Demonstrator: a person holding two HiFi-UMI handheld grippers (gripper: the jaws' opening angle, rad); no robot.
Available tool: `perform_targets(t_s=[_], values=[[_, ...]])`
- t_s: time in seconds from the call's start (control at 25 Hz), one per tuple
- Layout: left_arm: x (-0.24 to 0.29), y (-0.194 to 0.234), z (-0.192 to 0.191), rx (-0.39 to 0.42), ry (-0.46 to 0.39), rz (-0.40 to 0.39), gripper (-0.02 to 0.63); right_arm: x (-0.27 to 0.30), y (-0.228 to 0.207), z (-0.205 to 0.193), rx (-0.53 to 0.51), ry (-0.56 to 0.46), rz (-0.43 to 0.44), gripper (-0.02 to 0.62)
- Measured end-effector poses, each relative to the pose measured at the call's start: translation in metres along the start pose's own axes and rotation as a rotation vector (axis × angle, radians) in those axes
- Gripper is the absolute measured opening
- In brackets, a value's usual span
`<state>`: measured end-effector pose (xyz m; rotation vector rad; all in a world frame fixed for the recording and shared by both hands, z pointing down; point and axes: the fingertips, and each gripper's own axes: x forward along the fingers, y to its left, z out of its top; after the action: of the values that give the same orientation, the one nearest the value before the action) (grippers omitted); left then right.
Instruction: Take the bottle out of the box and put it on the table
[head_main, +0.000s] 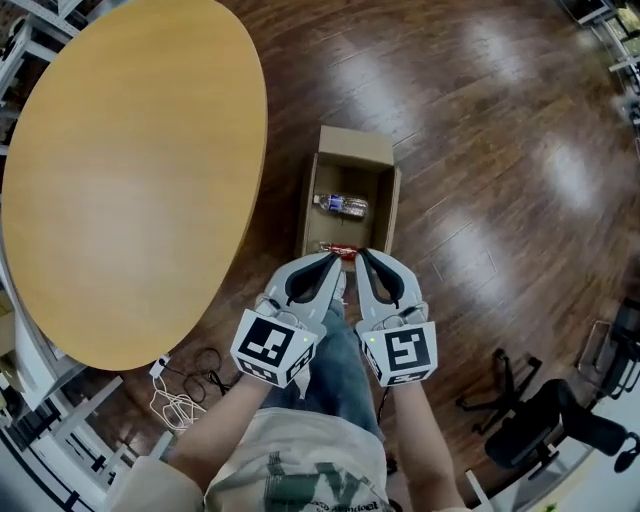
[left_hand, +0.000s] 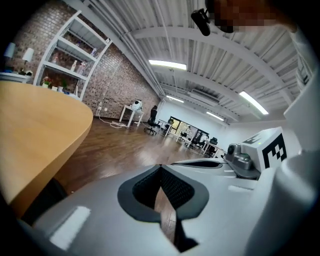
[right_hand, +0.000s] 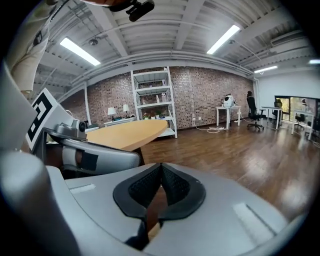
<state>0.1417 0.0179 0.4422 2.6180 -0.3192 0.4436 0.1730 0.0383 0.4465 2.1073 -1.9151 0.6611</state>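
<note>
An open brown cardboard box (head_main: 395, 200) stands on the dark wooden plank floor (head_main: 480, 150), just right of the oval light-wood bench (head_main: 130, 170). A clear plastic bottle (head_main: 341, 206) lies on its side in the middle of the box, with a small red packet (head_main: 340, 249) at the box's near end. The grey plastic left claw (head_main: 335, 256) and right claw (head_main: 362, 253) hang side by side over that end. White cables (head_main: 180, 400) lie on the floor by the bench's near edge. A black office chair (head_main: 560, 425) stands well off to the right.

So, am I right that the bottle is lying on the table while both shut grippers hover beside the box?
Not quite: the bottle lies inside the open box, not on the table, as the head view shows. The left gripper and right gripper do hover shut beside it.
</note>
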Motion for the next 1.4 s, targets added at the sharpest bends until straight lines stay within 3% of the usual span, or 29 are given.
perform_targets(t_s=[0.36,0.6,0.84,1.04,1.4], values=[[0.061,0.077,-0.077,-0.047,0.078,0.141,0.000,0.093,-0.032,-0.105,0.030,0.144,0.115,0.038],[0.112,0.102,-0.144,-0.039,0.154,0.075,0.000,0.160,-0.054,-0.182,0.024,0.206,0.174,0.053],[0.145,0.135,-0.209,-0.051,0.207,0.070,0.000,0.204,-0.075,-0.266,0.014,0.298,0.214,0.078],[0.160,0.151,-0.251,-0.102,0.251,0.061,0.000,0.228,-0.080,-0.336,-0.081,0.414,0.297,0.119],[0.191,0.169,-0.320,-0.086,0.295,0.035,0.000,0.277,-0.104,-0.444,-0.306,0.576,0.386,0.177]])
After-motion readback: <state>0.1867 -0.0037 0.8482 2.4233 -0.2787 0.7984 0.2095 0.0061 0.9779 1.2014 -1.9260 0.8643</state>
